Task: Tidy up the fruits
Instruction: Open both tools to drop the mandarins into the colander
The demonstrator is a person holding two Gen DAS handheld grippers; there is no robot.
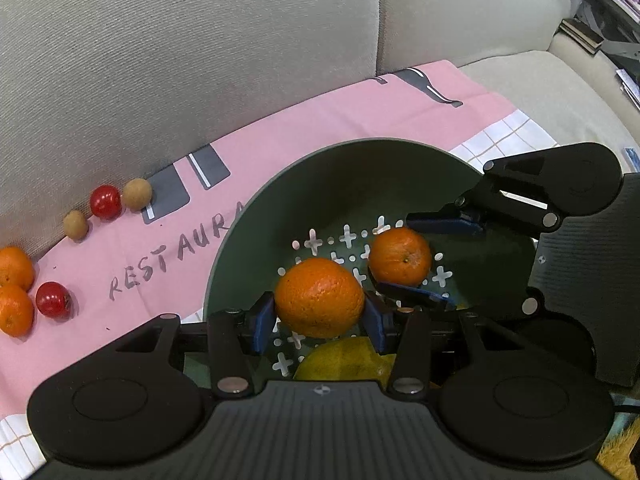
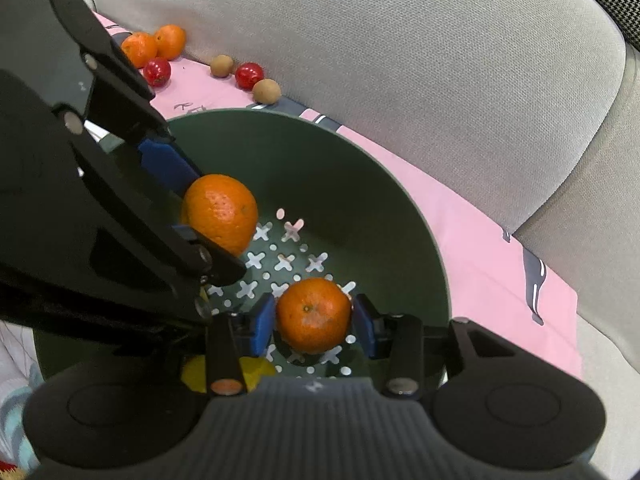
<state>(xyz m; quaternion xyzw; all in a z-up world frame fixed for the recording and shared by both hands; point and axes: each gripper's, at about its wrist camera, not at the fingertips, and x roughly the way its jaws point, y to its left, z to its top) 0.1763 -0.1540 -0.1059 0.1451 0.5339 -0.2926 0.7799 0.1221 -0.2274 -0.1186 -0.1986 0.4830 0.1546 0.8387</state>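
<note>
item: 2 oranges over green colander (image 1: 256,216). l gripper (image 1: 320,320) pinches big orange (image 1: 319,298); r gripper (image 2: 314,326) pinches small orange (image 2: 313,314). step: drop-off. next: prob. lower, spread fingers, clear of lemon (image 1: 348,360).

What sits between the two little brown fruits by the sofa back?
A red fruit lies between the two brown fruits, seen in both views.

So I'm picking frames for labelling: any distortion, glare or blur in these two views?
Left wrist view: fisheye bends the pink cloth and darkens the corners; the held orange is sharp. Right wrist view: same bending, the colander interior is shadowed, a small glint on the tomato, no motion blur.
</note>
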